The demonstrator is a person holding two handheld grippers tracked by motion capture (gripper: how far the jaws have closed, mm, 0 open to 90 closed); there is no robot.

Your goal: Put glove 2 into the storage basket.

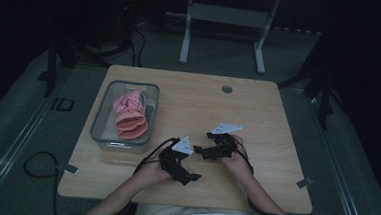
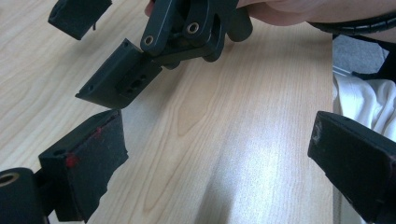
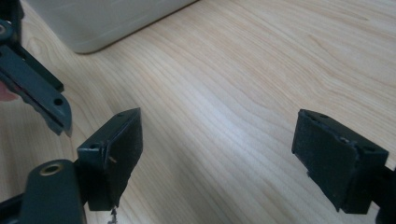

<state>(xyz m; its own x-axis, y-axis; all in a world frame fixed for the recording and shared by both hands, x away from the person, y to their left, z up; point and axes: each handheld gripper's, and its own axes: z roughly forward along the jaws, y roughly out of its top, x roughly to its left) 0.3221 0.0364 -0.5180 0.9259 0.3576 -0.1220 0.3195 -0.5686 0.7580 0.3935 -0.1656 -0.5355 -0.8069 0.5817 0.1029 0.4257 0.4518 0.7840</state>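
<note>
Dim room, grey floor, and a pale wooden surface (image 1: 238, 110) in the middle of the high view. On its left part I see a clear plastic bin (image 1: 100, 124) with a pink cloth (image 1: 130, 116) bunched inside it. Both of my claws sit low on the near half of the surface, well apart from the bin. The left claw (image 1: 190, 177) points toward the near edge, held in the person's left hand (image 1: 149, 174); the right claw (image 1: 197, 150) points left, held in the right hand (image 1: 237, 163). The two tools are just beside each other, close to touching, though I cannot tell from here whether they meet. Cables trail back from both along the forearms. A white garment shows at the bottom edge.

From the left gripper view, my left claw (image 2: 215, 154) stands wide apart with bare wood between its two black pads and nothing in it. One pad (image 2: 86, 163) carries small red marks. Just beyond it the right claw hangs over the surface, also spread, its near finger almost against my left pad.

From the right gripper view, the right claw (image 3: 217, 144) is likewise apart and empty, wood grain running between the pads. A corner of the bin (image 3: 107, 21) fills the upper left, and part of the left claw comes in at the left edge.
</note>
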